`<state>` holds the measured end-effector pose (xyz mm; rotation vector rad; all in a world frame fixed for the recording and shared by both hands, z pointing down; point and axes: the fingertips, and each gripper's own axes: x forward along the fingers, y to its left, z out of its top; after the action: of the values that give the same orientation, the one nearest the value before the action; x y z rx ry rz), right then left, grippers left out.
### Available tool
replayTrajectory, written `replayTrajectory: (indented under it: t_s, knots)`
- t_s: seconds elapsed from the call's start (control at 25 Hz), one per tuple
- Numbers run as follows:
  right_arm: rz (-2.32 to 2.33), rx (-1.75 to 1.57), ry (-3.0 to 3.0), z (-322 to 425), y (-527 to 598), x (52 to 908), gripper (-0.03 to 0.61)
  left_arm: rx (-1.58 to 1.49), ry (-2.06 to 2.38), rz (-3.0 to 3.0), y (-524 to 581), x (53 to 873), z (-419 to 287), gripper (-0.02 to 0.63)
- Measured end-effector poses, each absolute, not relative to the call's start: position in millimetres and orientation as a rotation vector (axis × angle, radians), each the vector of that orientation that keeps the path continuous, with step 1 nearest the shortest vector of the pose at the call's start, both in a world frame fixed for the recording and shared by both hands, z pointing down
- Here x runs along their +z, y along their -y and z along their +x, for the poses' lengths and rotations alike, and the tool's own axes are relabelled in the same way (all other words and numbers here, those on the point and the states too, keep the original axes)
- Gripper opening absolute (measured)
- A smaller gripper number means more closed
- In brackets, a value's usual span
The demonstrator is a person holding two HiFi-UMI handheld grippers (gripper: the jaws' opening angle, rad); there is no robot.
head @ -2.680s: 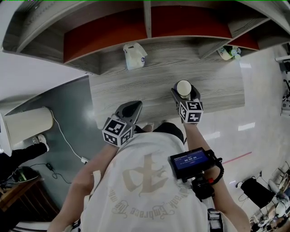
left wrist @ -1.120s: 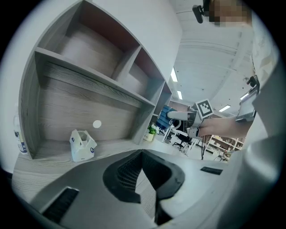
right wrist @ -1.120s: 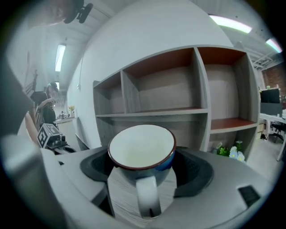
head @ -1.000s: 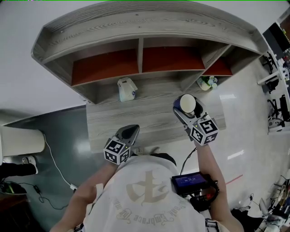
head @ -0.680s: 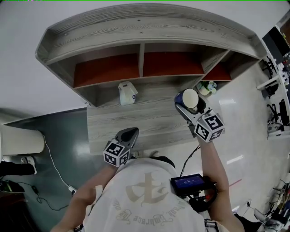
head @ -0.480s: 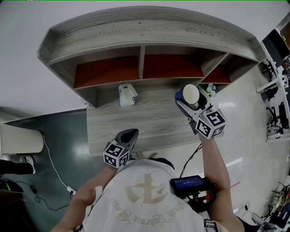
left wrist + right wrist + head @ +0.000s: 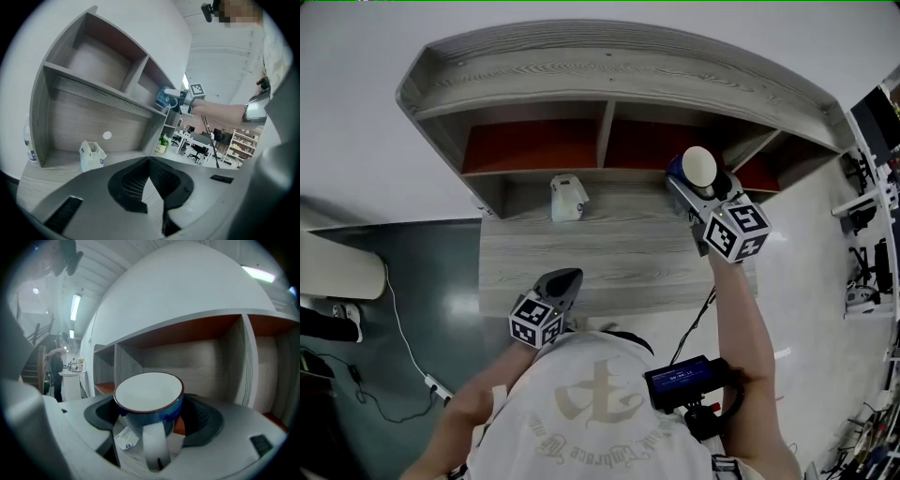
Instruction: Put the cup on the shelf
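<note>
A blue cup with a white inside is held upright in my right gripper, which is shut on it. In the right gripper view the cup fills the jaws, handle toward the camera, in front of the open shelf compartments. The left gripper view shows the cup level with the shelf's middle board. The grey wooden shelf unit has red-backed compartments. My left gripper hangs low over the desk's near edge, jaws shut and empty.
A small white bag stands on the desk under the left compartment; it shows as well in the left gripper view. A small potted plant sits beyond the shelf's right end. A cable runs over the floor at left.
My right gripper has lifted the cup off the desk and carried it up and forward to the shelf's right compartment. The left gripper has stayed near the desk's front edge.
</note>
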<state>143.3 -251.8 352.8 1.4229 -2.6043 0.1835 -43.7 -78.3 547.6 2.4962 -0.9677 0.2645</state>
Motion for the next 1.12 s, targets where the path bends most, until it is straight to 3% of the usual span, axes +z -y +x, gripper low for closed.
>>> replayTrajectory:
  t_s: [1.12]
  knots:
    - [1.455,0.310,2.496,132.7,361.5,374.3,0.403,0.221,1.174,2.377,86.9,552.2,-76.7,0.002]
